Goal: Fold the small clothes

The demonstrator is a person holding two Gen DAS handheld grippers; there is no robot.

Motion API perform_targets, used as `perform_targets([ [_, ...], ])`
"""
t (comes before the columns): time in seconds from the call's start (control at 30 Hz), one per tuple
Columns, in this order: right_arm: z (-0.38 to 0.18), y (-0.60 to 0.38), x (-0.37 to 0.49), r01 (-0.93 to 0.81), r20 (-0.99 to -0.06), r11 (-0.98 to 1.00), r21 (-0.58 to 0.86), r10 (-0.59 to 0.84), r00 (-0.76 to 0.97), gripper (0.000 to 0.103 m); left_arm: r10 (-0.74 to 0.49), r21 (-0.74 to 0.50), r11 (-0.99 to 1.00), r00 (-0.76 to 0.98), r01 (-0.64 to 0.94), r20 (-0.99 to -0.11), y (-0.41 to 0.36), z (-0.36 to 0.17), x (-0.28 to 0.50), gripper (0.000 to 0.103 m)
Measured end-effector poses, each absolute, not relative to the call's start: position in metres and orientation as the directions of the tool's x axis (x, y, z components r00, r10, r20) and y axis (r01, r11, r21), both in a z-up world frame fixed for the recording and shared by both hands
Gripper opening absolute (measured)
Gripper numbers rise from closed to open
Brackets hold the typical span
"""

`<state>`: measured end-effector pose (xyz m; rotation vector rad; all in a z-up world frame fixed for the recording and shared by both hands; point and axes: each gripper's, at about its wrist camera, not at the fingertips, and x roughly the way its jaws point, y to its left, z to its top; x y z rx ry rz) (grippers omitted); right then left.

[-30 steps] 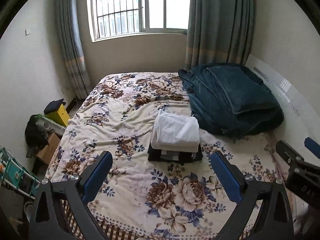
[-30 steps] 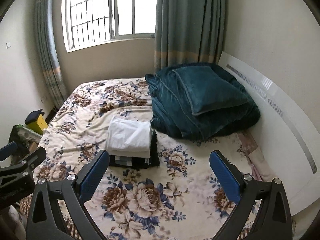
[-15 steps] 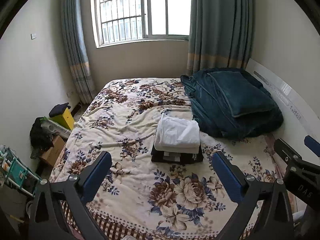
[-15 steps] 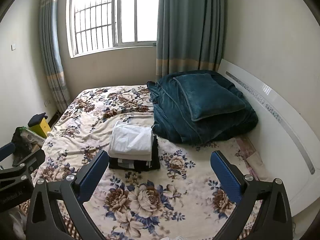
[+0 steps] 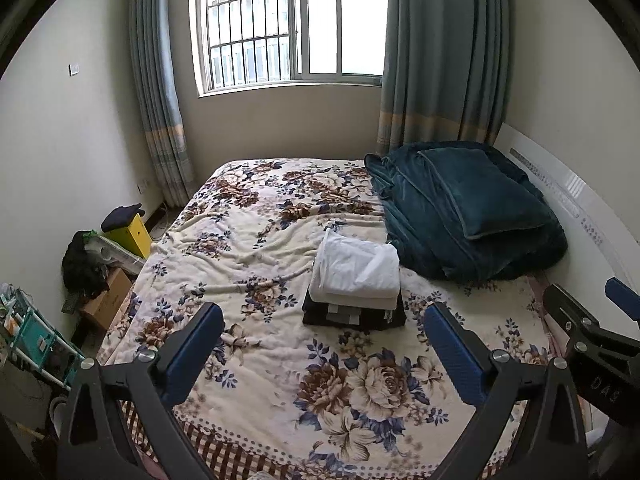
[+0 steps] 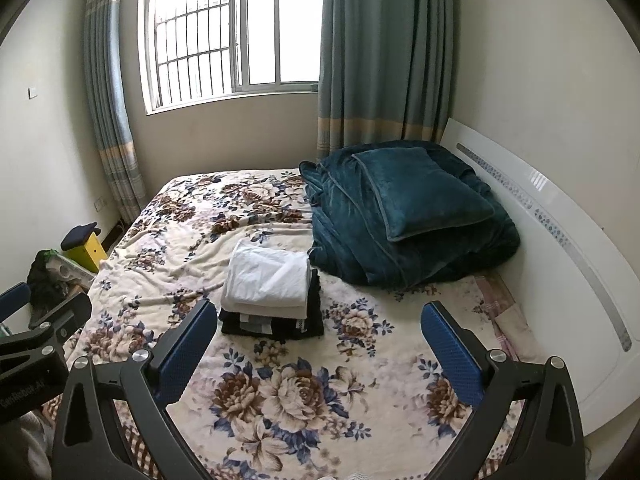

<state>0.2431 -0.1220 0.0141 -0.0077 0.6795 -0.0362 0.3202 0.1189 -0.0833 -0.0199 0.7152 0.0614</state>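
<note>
- The left gripper [image 5: 320, 344] fills the bottom of the view, its two blue-padded fingers [image 5: 192, 354] spread wide with nothing between them; part of the right gripper [image 5: 592, 332] shows at about 4 o'clock.
- A stack of folded clothes [image 5: 355, 282] lies near the centre of the floral bedspread [image 5: 260, 248]; white pieces on top, dark ones beneath.
- A teal blanket [image 5: 460, 216] with a pillow on it sits at 2 o'clock, just beside the stack; the white headboard [image 5: 576, 200] runs behind it.
- The window [image 5: 292, 24] at 12 o'clock has curtains [image 5: 440, 52] at each side; a yellow box [image 5: 130, 234] and a cardboard box [image 5: 106, 300] stand on the floor at 9 o'clock.
</note>
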Motion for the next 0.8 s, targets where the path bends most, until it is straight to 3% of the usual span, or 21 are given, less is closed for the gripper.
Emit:
perform_targets([
  [0.8,0.0129,-0.1227,0.2407,0.016,-0.624,1.000,-0.011,-0.019,0.781,0.103,0.066,0.004,0.997,0.758,-0.083,-0.649,0.1190,-0.0761,0.3135,0.103],
])
